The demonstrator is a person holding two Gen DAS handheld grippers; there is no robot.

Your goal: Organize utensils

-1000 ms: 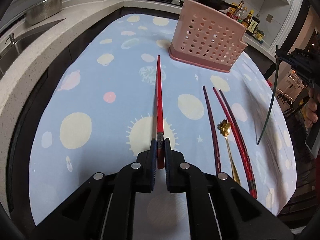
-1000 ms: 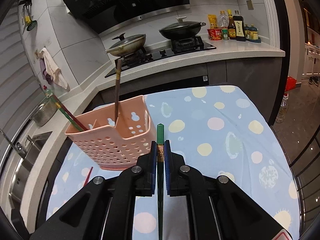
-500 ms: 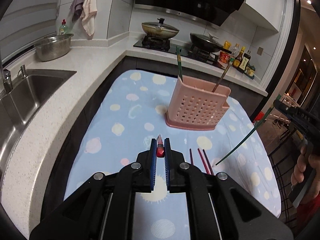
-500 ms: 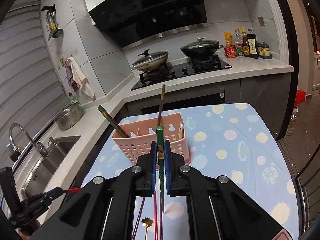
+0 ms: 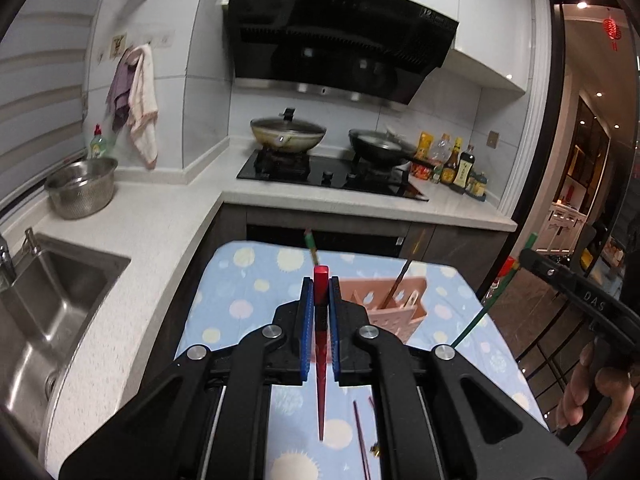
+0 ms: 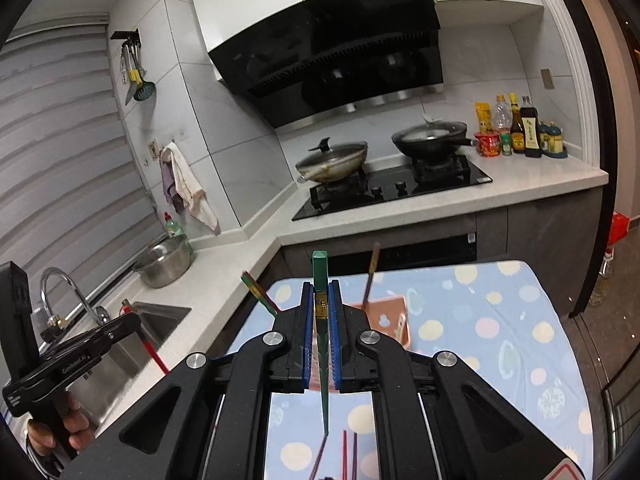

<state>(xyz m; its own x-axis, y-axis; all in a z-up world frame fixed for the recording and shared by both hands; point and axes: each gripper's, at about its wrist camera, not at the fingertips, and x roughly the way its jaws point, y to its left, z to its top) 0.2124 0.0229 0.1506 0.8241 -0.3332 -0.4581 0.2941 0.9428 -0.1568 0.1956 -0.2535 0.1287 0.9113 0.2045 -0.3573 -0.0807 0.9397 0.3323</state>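
Observation:
My left gripper is shut on a red chopstick, held upright above the table with its tip pointing down. My right gripper is shut on a green chopstick, also upright, tip down. The pink perforated utensil basket stands on the table beyond both grippers and holds a brown chopstick and a green-red one. It also shows in the right wrist view. Dark red chopsticks and a gold spoon lie on the cloth below.
The table has a blue cloth with pale dots. A sink and a steel bowl are on the counter at left. A hob with two pans and sauce bottles stand behind.
Both grippers have lifted and tilted up, each carrying its chopstick off the table. The view has swung from the cloth to the kitchen wall, and the basket now lies lower in view.

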